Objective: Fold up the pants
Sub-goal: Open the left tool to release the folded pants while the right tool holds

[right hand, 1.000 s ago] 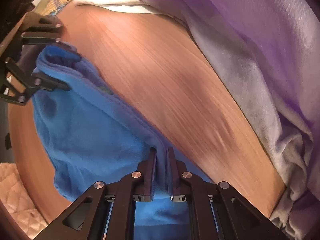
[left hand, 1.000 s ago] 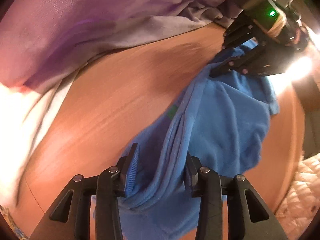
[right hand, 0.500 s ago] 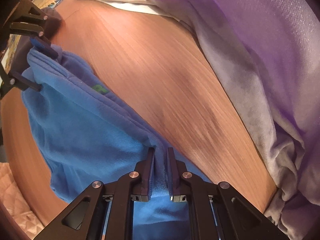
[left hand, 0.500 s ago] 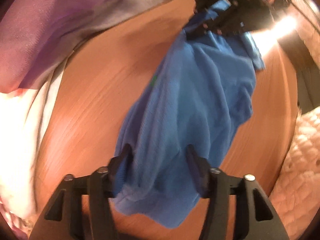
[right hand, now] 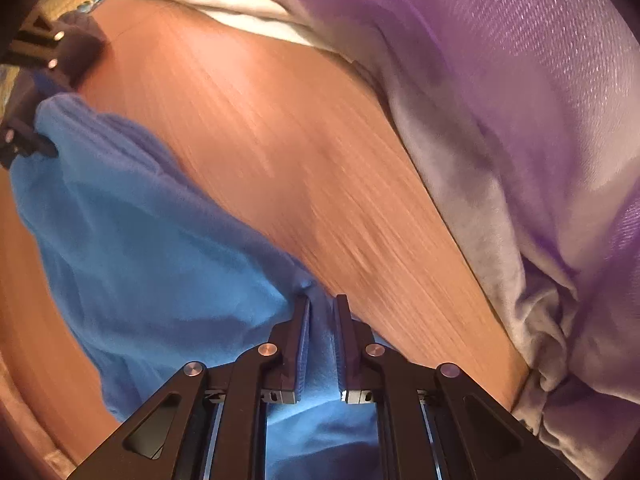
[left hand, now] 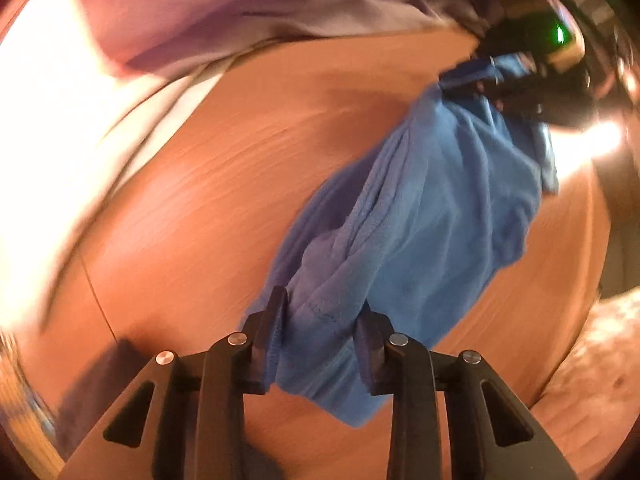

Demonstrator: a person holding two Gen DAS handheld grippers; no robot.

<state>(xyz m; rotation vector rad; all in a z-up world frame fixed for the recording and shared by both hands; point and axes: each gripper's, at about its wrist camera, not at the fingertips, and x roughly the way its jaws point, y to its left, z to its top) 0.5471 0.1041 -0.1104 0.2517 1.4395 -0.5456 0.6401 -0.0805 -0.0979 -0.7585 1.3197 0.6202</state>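
pants (left hand: 432, 216) pinched by left gripper (left hand: 322, 320), right gripper (right hand: 322, 320).

The left gripper (left hand: 322, 320) is matte black plastic. Each of its two fingers (left hand: 276, 316) ends in a flat pad with fine ribbing on the inner face, and broadens toward 6 o'clock into an angular arm with a triangular cut-out. Four round silver screws (left hand: 237, 338) sit in a row across the linkage.

The right gripper (right hand: 322, 324) has the same black build, with thin, straight fingers (right hand: 299, 320), triangular cut-outs and four silver screw heads (right hand: 267, 349). Small silver metal fittings (right hand: 356, 396) show at the base of its pads.

Seen from the left wrist at 1 o'clock, that gripper's body carries a glowing green light (left hand: 559, 34); blur hides the rest.
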